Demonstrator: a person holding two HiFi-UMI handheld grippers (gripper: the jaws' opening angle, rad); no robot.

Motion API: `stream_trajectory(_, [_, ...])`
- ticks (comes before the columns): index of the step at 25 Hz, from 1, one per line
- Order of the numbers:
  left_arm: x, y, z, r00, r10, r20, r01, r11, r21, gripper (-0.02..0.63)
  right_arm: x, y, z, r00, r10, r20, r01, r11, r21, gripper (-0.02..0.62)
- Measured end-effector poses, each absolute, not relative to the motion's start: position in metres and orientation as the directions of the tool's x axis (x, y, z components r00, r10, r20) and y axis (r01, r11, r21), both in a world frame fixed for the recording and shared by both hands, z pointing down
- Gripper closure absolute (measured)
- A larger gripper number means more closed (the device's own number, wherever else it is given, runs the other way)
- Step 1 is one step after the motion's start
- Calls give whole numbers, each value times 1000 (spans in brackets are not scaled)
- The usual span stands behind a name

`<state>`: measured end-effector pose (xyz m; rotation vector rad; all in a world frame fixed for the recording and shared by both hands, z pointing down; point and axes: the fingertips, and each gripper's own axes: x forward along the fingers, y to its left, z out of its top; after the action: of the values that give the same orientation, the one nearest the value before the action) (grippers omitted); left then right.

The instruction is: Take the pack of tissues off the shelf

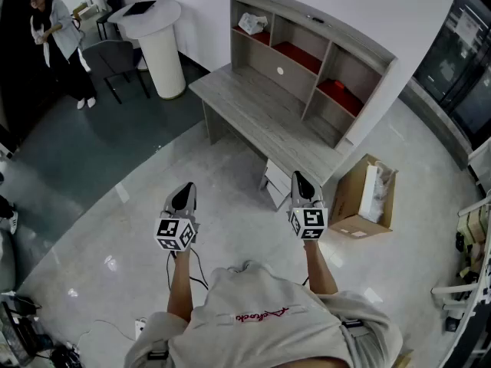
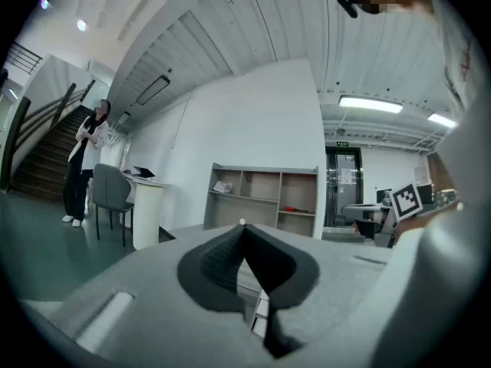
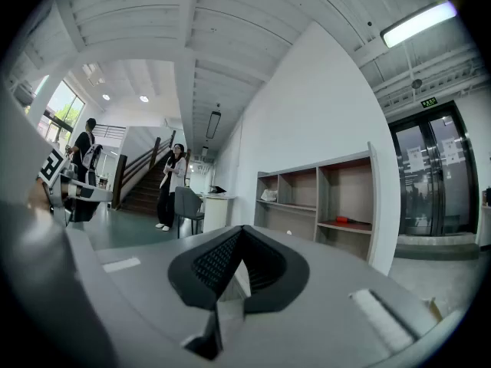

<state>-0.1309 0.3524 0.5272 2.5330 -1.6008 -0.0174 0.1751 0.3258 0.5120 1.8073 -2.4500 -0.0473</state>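
Left gripper [image 1: 182,198] and right gripper [image 1: 303,188]: both claws are closed tip to tip with nothing between them. They are held low at waist height, pointing toward the grey wooden desk [image 1: 253,110], apparently because no approach has begun. The white crumpled pack of tissues [image 1: 252,23] lies in the upper left compartment of the grey wooden shelf unit [image 1: 349,35] at the desk's back, well apart from both grippers. Judgement: closed jaws suit walking up, but one must open before reaching in.

No readable text or signs
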Motion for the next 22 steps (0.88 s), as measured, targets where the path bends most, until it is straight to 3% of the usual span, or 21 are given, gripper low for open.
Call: stream_trajectory(22, [-93, 314, 520, 408, -911, 63, -911, -402, 86, 607, 196, 286, 511, -343, -939, 14, -938, 343, 45, 588])
